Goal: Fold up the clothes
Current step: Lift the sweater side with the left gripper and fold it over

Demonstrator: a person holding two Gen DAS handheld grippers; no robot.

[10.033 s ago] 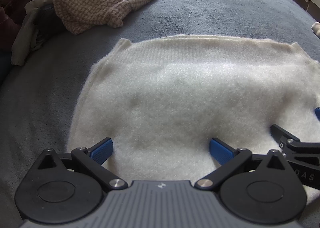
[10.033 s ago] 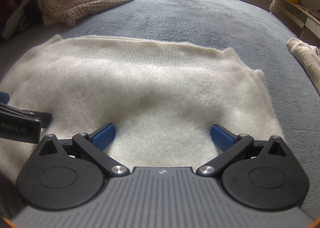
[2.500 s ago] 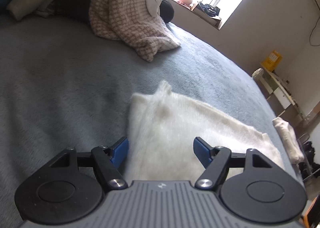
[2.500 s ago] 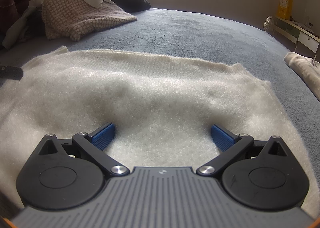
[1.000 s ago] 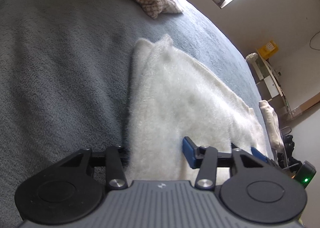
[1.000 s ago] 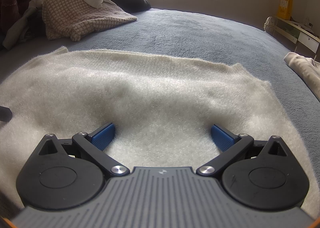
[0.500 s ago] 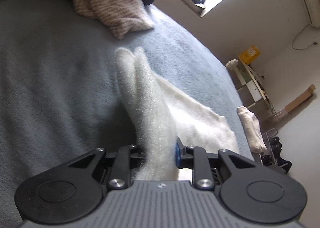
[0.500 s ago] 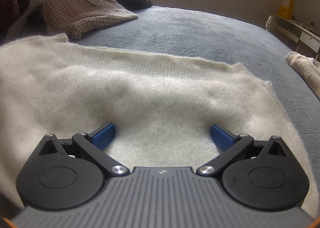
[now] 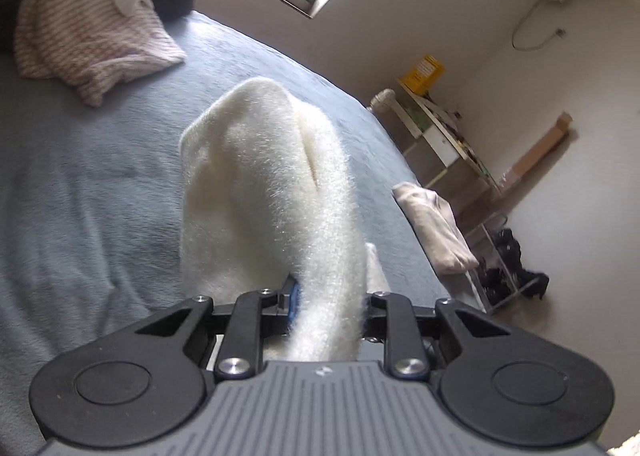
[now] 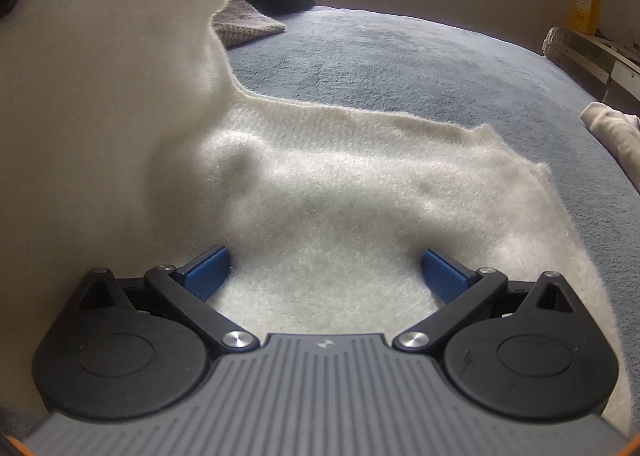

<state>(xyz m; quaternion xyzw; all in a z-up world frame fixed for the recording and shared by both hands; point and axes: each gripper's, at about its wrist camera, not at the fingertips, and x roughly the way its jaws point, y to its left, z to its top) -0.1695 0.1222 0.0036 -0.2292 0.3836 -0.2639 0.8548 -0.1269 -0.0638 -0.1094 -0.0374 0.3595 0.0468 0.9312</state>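
Left gripper [image 9: 328, 306] is clamped on a raised fold of the white fuzzy garment [image 9: 264, 192], which hides its right pad entirely; only a sliver of the blue left pad shows. It points down at a slant over the grey-blue bed [image 9: 80, 192]. Right gripper [image 10: 326, 272] stands wide, both blue fingers [image 10: 208, 270] resting on the flat part of the garment (nothing gripped between them). In the right wrist view the lifted portion fills the left side, blurred, and covers most of the clothes pile [image 10: 248, 26]. Another pale garment [image 9: 434, 224] lies at the bed's edge.
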